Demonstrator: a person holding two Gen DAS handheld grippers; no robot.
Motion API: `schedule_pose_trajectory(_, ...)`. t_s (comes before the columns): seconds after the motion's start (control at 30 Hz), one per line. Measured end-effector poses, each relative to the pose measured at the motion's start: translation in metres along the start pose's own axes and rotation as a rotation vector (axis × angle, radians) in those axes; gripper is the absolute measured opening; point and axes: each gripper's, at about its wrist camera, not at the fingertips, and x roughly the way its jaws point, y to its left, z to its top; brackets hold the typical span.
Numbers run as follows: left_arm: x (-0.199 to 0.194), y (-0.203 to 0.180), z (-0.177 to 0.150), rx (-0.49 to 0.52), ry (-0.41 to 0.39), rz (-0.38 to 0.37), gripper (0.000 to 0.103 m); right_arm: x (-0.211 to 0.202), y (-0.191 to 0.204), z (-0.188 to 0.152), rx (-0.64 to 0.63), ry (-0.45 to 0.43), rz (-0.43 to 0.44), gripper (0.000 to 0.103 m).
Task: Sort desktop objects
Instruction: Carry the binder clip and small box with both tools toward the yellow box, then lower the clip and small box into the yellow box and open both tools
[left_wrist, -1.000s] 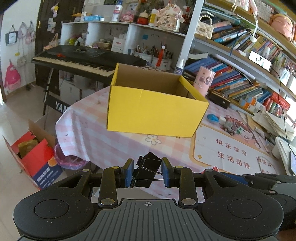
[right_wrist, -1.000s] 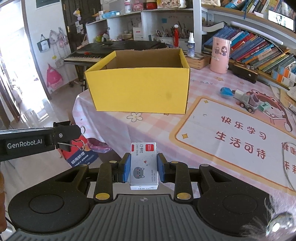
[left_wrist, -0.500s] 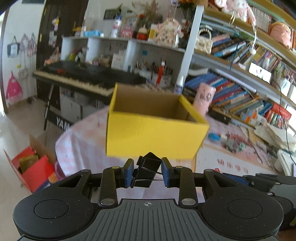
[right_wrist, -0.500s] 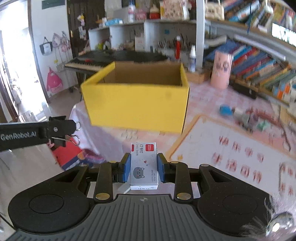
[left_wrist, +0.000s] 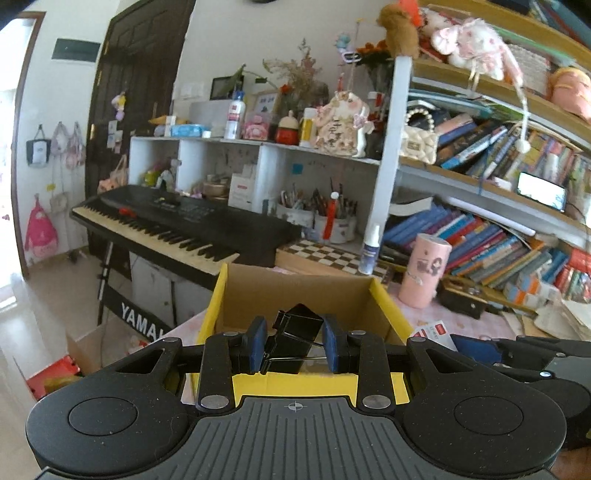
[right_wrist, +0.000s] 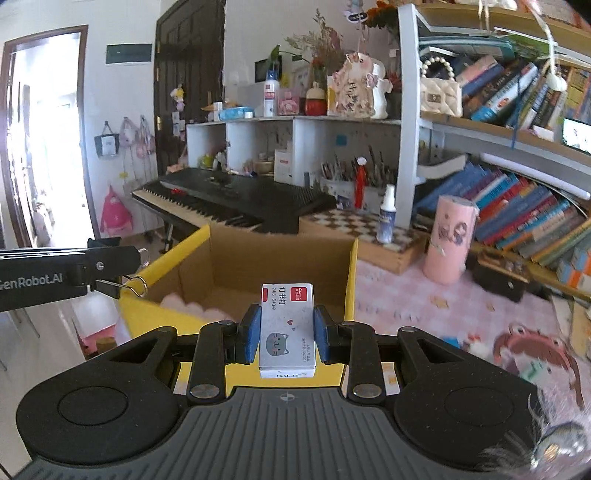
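Staple box (right_wrist: 287, 328), white with a cat drawing and a red label, sits nearest in the right wrist view, pinched across its long sides by the right gripper (right_wrist: 287, 334), whose blue pads (right_wrist: 253, 332) are closed tight against it. It hangs over the near wall of the yellow cardboard box (right_wrist: 147, 317), its far end above the open cavity. The likely slip: only the near half of the staple box lies between the pads, so a jolt could tip it out early, and if let go this far back it could strike the near rim and fall on the worktop (right_wrist: 406, 295) side instead of inside.

In the left wrist view, the black binder clip (left_wrist: 293, 332) is clamped crookedly in the left gripper (left_wrist: 294, 343), closed on it with a wire handle stretched across to the right pad. Because the hold is skewed and partly on that springy wire, the clip could twist or spring free, or snag on a pad on release. It too is just over the near rim of the yellow cardboard box (left_wrist: 391, 314).

The two grippers are close together at the same opening, so they could knock each other. Farther off, the pink cylinder (right_wrist: 448, 240) and spray bottle (right_wrist: 386, 214) stand well apart.
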Motion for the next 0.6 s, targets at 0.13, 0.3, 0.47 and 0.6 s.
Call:
schedule_pose_trajectory(0.13,0.023,-0.006,0.006,0.000,0.009,0.028,0.030,0.024,-0.016,0.014,-0.003,-0.005,0.035,0.028)
schedule_pose_trajectory(0.3,0.052,-0.008,0.010,-0.010,0.039,0.054,0.030,0.055,-0.033,0.025,0.005,0.015,0.068,0.028)
schedule_pose_trajectory(0.47,0.079,-0.012,0.007,0.015,0.087,0.077,0.030,0.088,-0.045,0.032,-0.005,0.062,0.094,0.028)
schedule_pose_trajectory(0.6,0.101,-0.012,0.003,0.033,0.151,0.108,0.030,0.109,-0.049,0.036,-0.041,0.094,0.121,0.028)
